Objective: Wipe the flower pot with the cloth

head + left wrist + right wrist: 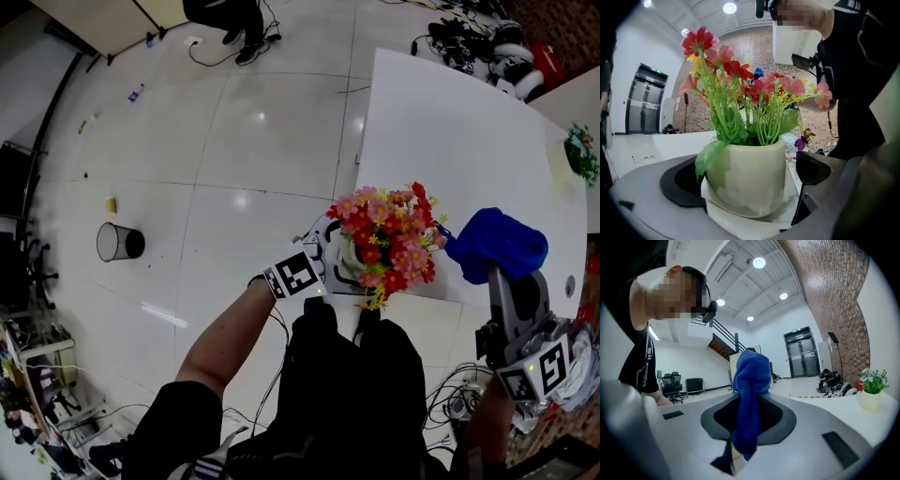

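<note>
we find the flower pot (750, 178), a pale cream vessel, standing on the near-left corner of the white table (450, 141). it carries a dense bunch of red, pink and yellow flowers (389, 239) on green stems, and one leaf droops over its rim at the nine o'clock side.

left gripper (330, 255): it reaches in from seven o'clock of the pot. its own view shows the jaws spread wide with the pot between them. the nine o'clock pad lies at the pot wall, partly masked by the leaf. a narrow strip of table shows between the three o'clock pad and the pot. we record no firm clamp.

right gripper (499, 274): it is held at three o'clock of the flowers. the jaws are closed on the blue cloth (750, 394), which bunches upright above them, with a short tail hanging below. in the head view the cloth sits just beside the blooms. we cannot tell whether it touches them, and it is not against the pot wall.

other items noted: a dark waste bin (120, 242) on the floor at nine o'clock of the pot, well apart, and a second small potted plant (581, 150) at the table's far side, at one o'clock of the cloth.
</note>
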